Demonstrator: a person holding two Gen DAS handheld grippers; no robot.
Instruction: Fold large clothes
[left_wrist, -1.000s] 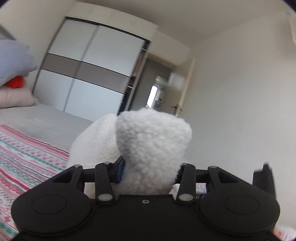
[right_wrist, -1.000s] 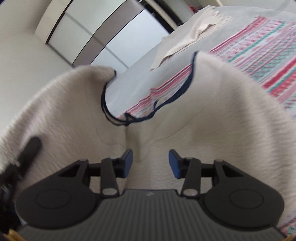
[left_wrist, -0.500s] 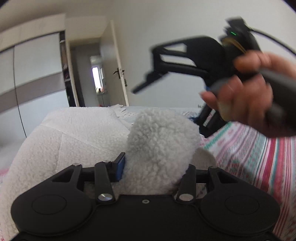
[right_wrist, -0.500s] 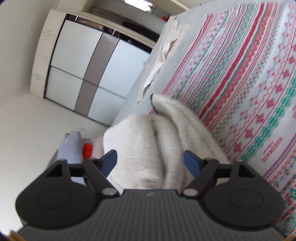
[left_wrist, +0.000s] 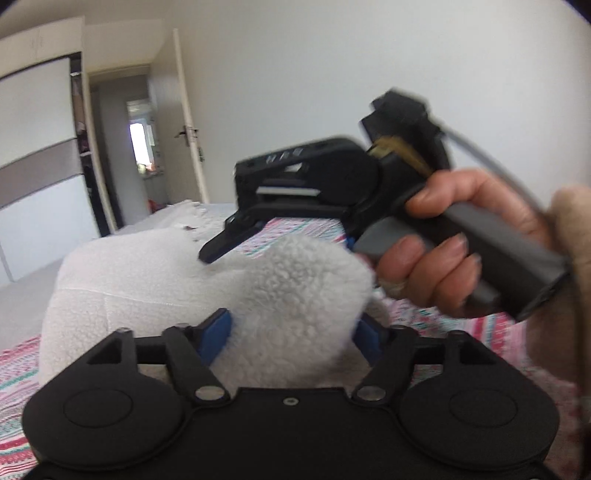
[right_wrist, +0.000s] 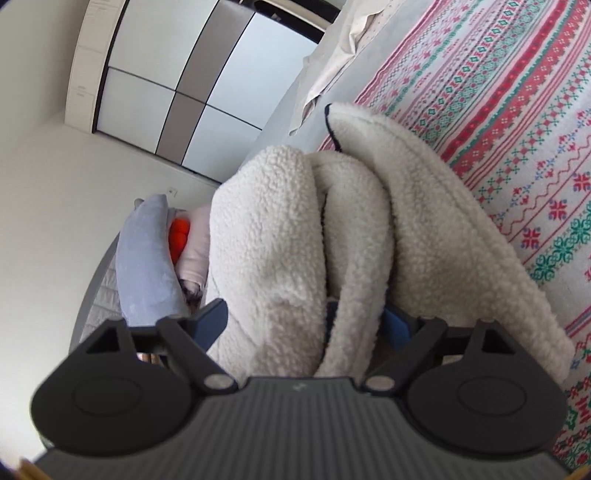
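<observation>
A cream fleece garment (right_wrist: 280, 236) with dark blue trim lies bunched in thick folds on the patterned bedspread (right_wrist: 517, 129). My right gripper (right_wrist: 303, 323) has its jaws opening wide, with two folds of fleece standing between the blue pads. My left gripper (left_wrist: 293, 334) is opening too, and a rounded fold of the fleece (left_wrist: 295, 295) fills the gap between its pads. In the left wrist view a hand (left_wrist: 443, 258) holds the right gripper's handle, and one of its fingers (left_wrist: 229, 240) reaches over the fleece from the right.
A wardrobe (right_wrist: 184, 92) with white and grey sliding doors stands past the bed, beside an open door (left_wrist: 184, 129). A grey pillow (right_wrist: 144, 258), an orange item (right_wrist: 180, 236) and a pink cushion lie at the bed's head. A beige cloth (right_wrist: 332, 74) lies farther along.
Both pairs of jaws have widened around the fleece. The right gripper let go of the spread fleece, which now lies bunched close in front. In the left view the right gripper has come lower and nearer.
</observation>
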